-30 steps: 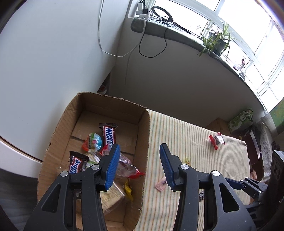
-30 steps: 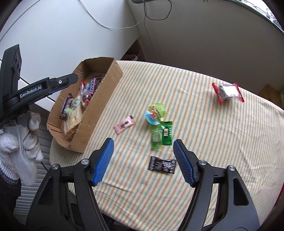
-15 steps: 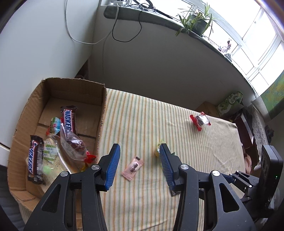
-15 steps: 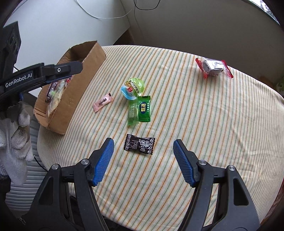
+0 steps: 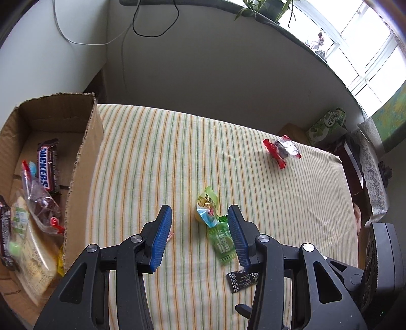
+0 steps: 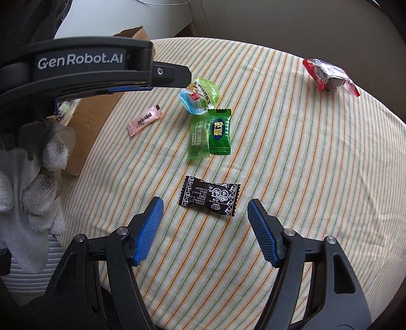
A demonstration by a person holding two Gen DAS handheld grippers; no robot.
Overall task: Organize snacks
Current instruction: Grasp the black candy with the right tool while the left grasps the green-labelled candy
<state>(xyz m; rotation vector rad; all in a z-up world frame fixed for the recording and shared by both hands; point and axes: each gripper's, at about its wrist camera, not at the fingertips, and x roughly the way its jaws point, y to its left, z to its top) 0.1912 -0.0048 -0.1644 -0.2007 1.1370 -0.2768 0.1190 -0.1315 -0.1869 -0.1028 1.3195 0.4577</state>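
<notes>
A cardboard box point(image 5: 83, 162) at the table's left holds Snickers bars point(image 5: 47, 166) and other wrapped snacks. Loose on the striped cloth lie a jelly cup point(image 6: 199, 95), two green candies point(image 6: 212, 133), a pink candy point(image 6: 144, 119), a black candy point(image 6: 210, 196) and a red-wrapped snack point(image 6: 330, 77). My left gripper point(image 5: 199, 215) is open and empty, above the jelly cup point(image 5: 206, 209) and green candy point(image 5: 222, 240). My right gripper point(image 6: 205, 207) is open and empty, just short of the black candy.
The table's far edge meets a wall with hanging cables point(image 5: 142, 28). A windowsill with a plant point(image 5: 264, 9) runs above. A green package point(image 5: 327, 124) and dark furniture stand beyond the right edge. My gloved hand point(image 6: 33, 182) holds the left tool.
My left gripper swung right from over the box to above the jelly cup. My right gripper moved forward and down toward the black candy. Both stayed open.
</notes>
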